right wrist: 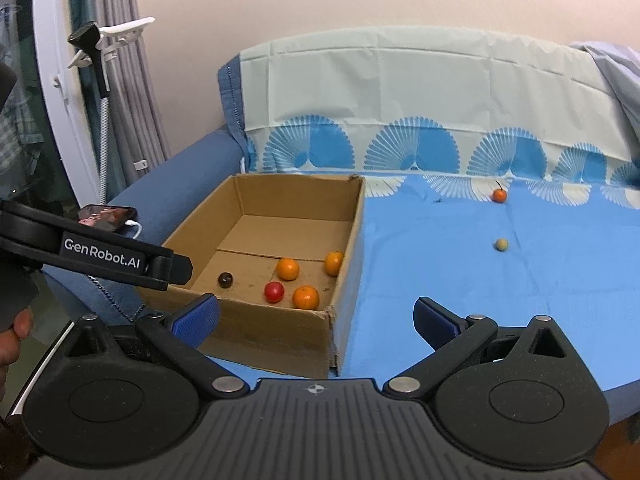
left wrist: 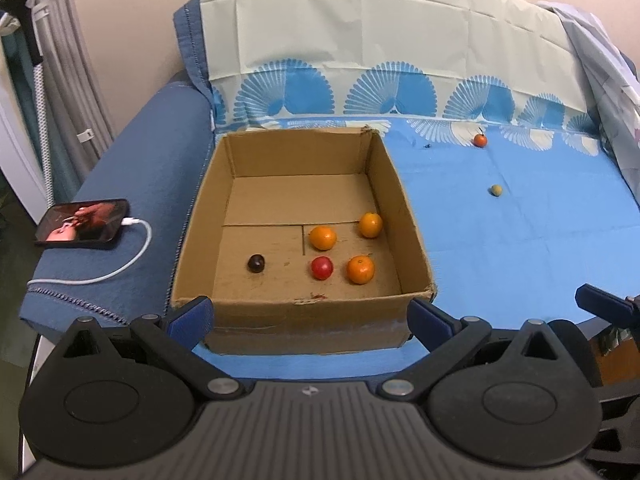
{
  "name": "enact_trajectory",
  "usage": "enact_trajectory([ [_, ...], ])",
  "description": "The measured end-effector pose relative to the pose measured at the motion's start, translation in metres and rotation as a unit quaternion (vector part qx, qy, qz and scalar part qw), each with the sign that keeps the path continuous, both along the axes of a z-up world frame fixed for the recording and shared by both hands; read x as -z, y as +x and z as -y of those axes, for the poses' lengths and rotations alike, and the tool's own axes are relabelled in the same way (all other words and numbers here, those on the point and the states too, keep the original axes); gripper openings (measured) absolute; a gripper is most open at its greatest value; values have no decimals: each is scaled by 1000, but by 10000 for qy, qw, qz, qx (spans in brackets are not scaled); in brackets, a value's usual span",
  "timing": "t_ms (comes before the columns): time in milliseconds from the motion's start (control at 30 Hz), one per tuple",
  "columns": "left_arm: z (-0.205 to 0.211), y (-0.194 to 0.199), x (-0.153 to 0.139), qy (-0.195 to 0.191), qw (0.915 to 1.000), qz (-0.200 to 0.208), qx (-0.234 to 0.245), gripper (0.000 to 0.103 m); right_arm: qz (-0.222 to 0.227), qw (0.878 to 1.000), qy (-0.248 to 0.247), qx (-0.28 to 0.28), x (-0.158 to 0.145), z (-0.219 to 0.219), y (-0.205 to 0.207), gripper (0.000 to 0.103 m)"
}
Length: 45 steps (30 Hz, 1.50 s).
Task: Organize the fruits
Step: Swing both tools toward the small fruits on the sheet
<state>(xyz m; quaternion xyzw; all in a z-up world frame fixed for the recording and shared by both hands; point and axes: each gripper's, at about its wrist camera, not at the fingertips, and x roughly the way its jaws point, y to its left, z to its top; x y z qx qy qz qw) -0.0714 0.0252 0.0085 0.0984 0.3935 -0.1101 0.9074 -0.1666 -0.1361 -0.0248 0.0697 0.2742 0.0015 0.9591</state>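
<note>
a cardboard box [left wrist: 304,216] is sitting open on a sofa covered by a blue cloth [left wrist: 500,248] printed with white fan shapes. the box is lying toward the left of the cloth, close to the near edge.

inside the box, five fruits are resting on its floor in the near half. a dark plum-coloured fruit [left wrist: 256,263] is lying alone at the left. a red fruit [left wrist: 322,267] is lying near the middle, with an orange fruit [left wrist: 360,269] just beside it on the right. two more oranges are lying a little farther back: one [left wrist: 322,237] behind the red fruit, and one [left wrist: 371,224] against the right wall of the box.

out on the cloth, well to the right of the box, two small fruits are lying apart from each other: a small orange-red one with a stem [left wrist: 480,140] far back near the sofa's backrest, and a small yellowish-green one [left wrist: 496,190] nearer.

the left gripper [left wrist: 310,314] is hovering at the near wall of the box, spread wide and holding nothing. the right gripper [right wrist: 316,318] is hovering over the box's near right corner, also spread wide and holding nothing.

a phone [left wrist: 82,224] with a lit screen is lying on the sofa's left armrest, with a white cable [left wrist: 120,268] plugged into it.
</note>
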Motion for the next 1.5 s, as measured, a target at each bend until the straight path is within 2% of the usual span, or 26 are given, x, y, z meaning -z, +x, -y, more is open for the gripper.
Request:
enact_trajectory([
  [333, 55, 35, 9, 44, 9991, -220, 347, 103, -162, 9983, 83, 552, 10, 56, 17, 102],
  [700, 151, 84, 27, -5, 9942, -463, 968, 103, -170, 9869, -185, 1596, 22, 160, 40, 102],
  [900, 203, 113, 43, -21, 9917, -379, 1229, 103, -75, 9800, -387, 1949, 25, 215, 56, 102],
  [1200, 270, 175, 95, -70, 9864, -739, 1466, 103, -79, 9704, -502, 2362, 53, 304, 101, 102],
  [1333, 315, 205, 128, -55, 9783, -947, 1840, 103, -101, 9655, -555, 2543, 72, 347, 129, 102],
  [1500, 387, 248, 176, 40, 9716, -986, 2150, 103, -284, 9573, -475, 2836, 105, 406, 161, 102],
])
